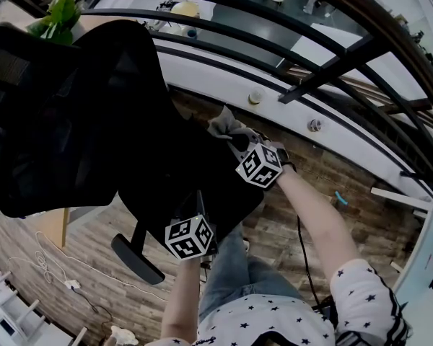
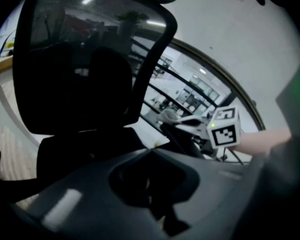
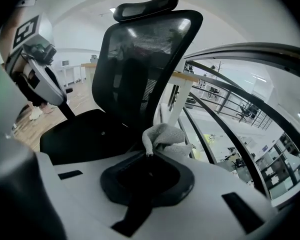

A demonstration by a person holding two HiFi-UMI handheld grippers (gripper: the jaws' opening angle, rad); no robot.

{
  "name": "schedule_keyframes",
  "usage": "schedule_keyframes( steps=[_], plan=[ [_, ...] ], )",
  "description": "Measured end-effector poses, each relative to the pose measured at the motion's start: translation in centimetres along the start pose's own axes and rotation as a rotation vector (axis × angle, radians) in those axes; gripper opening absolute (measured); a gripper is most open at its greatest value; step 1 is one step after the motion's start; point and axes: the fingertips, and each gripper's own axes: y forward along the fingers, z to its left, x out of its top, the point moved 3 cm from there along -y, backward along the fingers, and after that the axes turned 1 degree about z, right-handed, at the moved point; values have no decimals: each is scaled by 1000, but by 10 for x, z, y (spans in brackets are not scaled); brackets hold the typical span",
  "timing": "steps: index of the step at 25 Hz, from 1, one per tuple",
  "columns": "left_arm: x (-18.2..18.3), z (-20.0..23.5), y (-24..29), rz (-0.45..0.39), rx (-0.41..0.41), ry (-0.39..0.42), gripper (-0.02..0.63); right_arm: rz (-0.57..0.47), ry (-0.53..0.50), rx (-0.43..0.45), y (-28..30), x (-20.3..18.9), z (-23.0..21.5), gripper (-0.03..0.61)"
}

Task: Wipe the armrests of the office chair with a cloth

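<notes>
A black mesh office chair (image 1: 94, 121) fills the left of the head view, and its backrest (image 3: 140, 59) stands upright in the right gripper view. My right gripper (image 1: 234, 141) is shut on a grey cloth (image 1: 226, 125) at the seat's far edge, beside the railing. The cloth (image 3: 165, 136) bunches just past the jaw tips of the right gripper (image 3: 148, 155); what lies under it is hidden. My left gripper (image 1: 200, 213) hovers over the seat's near edge, its jaws meeting with nothing seen between them. One black armrest pad (image 1: 137, 259) lies below and left of it.
A curved black railing (image 1: 289, 20) runs close behind the chair, with a drop to a lower floor beyond. The chair stands on wood flooring (image 1: 325, 171). A white cable (image 1: 50, 262) trails on the floor at the lower left. A green plant (image 1: 58, 13) stands at the upper left.
</notes>
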Motion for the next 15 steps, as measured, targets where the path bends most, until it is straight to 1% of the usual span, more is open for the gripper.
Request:
schedule_keyframes(
  steps=[5, 15],
  plan=[
    [-4, 0, -4, 0, 2, -7, 5, 14, 0, 8, -3, -1, 4, 26],
    [-13, -8, -11, 1, -18, 8, 5, 34, -18, 16, -18, -13, 23, 26]
  ],
)
